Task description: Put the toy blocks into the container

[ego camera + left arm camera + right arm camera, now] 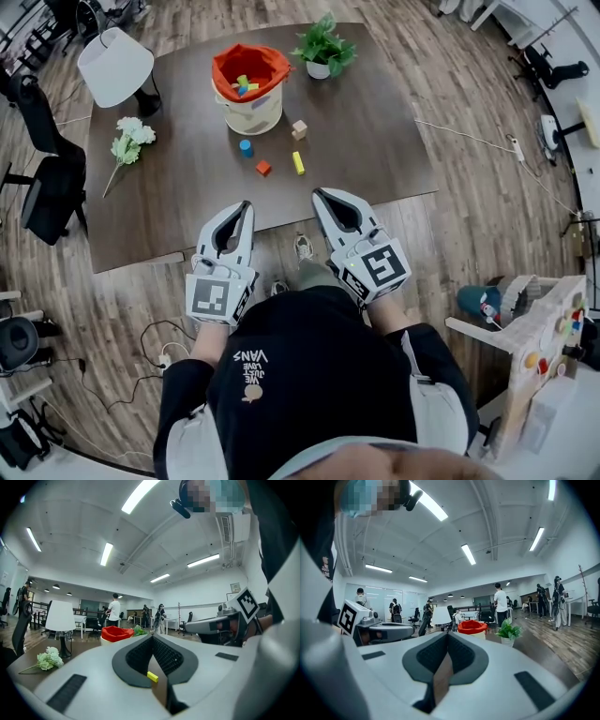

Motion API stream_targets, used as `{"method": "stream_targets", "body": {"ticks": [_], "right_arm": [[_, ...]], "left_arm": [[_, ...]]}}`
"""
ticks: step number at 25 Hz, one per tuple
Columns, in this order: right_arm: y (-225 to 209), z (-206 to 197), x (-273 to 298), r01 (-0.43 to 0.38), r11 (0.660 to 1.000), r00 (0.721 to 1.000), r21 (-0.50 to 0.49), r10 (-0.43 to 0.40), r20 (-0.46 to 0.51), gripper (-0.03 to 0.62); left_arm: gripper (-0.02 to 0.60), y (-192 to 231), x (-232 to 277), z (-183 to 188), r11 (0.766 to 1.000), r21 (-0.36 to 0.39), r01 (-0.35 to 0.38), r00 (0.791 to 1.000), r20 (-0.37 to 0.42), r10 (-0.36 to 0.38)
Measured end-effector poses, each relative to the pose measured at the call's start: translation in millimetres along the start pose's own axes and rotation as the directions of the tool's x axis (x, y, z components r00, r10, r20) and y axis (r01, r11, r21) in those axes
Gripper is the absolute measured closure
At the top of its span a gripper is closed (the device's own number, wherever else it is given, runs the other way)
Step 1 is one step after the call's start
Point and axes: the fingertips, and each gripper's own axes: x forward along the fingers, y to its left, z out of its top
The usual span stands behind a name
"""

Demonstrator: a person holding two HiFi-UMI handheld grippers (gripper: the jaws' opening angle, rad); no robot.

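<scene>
The left hand-held gripper and right hand-held gripper, jaws pressed together on nothing, sit at the near edge of the surface, so arriving unopened could shove the loose blocks (small, clustered just before the container) aside rather than pinch one.

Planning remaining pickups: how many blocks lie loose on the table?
4, beside the container: blue block, red block, yellow block, tan cube nearest it. More may hide behind it.
</scene>
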Motion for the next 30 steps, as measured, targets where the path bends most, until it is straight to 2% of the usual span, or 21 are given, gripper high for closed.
{"method": "stream_targets", "body": {"ticks": [7, 15, 22, 30], "right_arm": [[-37.4, 9.2, 34.1, -0.043, 0.999, 0.999, -0.012, 0.043, 0.006, 0.577], [-78.7, 20.2, 71.4, -0.133, 0.991, 0.991, -0.029, 0.134, 0.016, 0.577], [-101.2, 18.6, 92.7, -0.208, 0.977, 0.978, -0.039, 0.208, 0.001, 0.577], [-105.5, 16.0, 111.8, -0.212, 0.977, 0.977, -0.034, 0.211, -0.013, 0.577]], "left_arm": [[0.571, 19.4, 43.6, 6.6, 0.999, 0.005, -0.045, 0.999, 0.002, 0.045], [0.571, 30.6, 92.4, 14.4, 0.993, 0.016, -0.118, 0.993, 0.009, 0.118], [0.571, 39.4, 114.2, 11.1, 0.981, 0.019, -0.191, 0.982, 0.003, 0.191], [0.571, 50.9, 126.9, 8.2, 0.983, 0.016, -0.182, 0.983, -0.019, 0.182]]}}
